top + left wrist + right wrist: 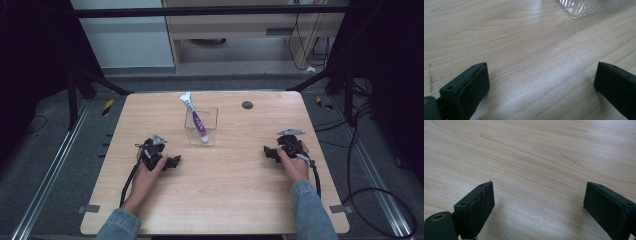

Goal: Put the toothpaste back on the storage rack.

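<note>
A clear plastic cup (201, 126) stands near the middle of the wooden table (225, 195), with a white and purple tube (195, 117) leaning in it and sticking out at the top left. My left gripper (175, 161) rests low on the table, left of and nearer than the cup, open with bare wood between its jaws. The cup's ribbed base (589, 7) shows at the top of the left gripper view. My right gripper (267, 151) sits low at the table's right side, pointing left. It is open over bare wood (539, 195).
A small dark round disc (247, 105) lies on the table behind and to the right of the cup. Cables (370, 195) run on the floor to the right. Metal rails (45, 185) flank the table.
</note>
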Tool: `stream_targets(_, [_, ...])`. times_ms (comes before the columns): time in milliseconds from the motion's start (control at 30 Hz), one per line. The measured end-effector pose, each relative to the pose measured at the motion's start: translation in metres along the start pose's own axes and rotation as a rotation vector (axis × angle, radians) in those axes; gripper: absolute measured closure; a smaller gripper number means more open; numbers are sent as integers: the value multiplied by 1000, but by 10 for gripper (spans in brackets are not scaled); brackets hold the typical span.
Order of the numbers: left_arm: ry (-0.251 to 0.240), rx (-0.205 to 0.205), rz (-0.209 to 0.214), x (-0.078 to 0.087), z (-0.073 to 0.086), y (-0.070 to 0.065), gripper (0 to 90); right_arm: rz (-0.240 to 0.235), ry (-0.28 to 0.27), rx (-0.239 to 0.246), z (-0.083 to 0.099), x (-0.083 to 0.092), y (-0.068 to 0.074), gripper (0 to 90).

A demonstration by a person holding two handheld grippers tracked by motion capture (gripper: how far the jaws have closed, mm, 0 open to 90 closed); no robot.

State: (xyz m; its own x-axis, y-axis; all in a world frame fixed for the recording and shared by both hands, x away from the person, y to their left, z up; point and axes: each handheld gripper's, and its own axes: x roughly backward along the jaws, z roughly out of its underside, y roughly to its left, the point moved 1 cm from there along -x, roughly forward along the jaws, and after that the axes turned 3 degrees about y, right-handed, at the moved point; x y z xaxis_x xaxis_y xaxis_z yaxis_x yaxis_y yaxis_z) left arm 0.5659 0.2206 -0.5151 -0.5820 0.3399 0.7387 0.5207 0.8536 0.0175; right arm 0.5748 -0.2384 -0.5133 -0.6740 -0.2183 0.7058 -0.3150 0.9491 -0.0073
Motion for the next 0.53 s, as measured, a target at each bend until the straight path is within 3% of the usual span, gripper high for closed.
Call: stream_targets(533, [0, 0, 0, 0, 0, 0, 0, 26, 21, -26, 0, -7, 3, 13])
